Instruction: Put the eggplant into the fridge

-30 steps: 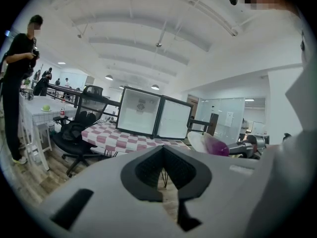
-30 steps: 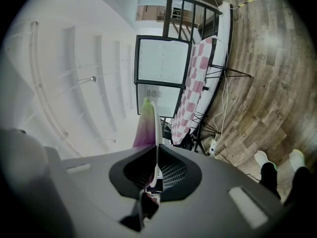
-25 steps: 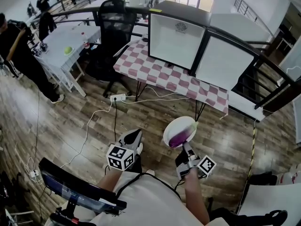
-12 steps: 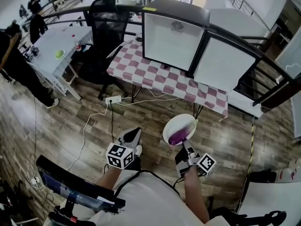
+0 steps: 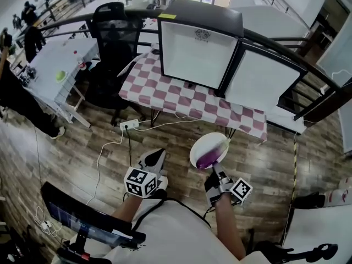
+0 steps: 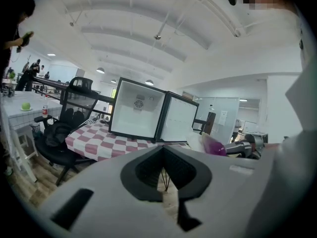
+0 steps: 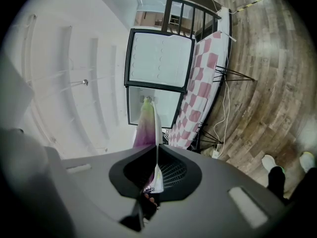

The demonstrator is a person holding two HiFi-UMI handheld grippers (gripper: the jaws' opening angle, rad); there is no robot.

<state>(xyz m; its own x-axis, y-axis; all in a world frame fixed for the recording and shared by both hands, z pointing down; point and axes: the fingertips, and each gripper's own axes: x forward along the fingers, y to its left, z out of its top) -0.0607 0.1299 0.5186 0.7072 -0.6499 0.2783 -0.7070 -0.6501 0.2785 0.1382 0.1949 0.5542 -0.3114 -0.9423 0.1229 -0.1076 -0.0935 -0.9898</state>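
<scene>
The right claw (image 5: 214,171) is clamped shut on the rim of a white plate (image 5: 209,147), held out over the wooden floor (image 5: 82,147). The eggplant (image 5: 208,160), purple, lies on the plate at the side nearest the claw. In the right gripper view the plate shows edge-on between the jaws, with the eggplant against it.

The left claw (image 5: 154,159) has its jaws together with nothing between them, and is beside the right one, apart from the plate.

Ahead, the fridge (image 5: 198,51) stands on a worktop (image 5: 165,95) with a red-and-white check cloth. Its door (image 5: 258,78) is swung wide open to the right, and the white inside faces the person. The plate is well short of it.
</scene>
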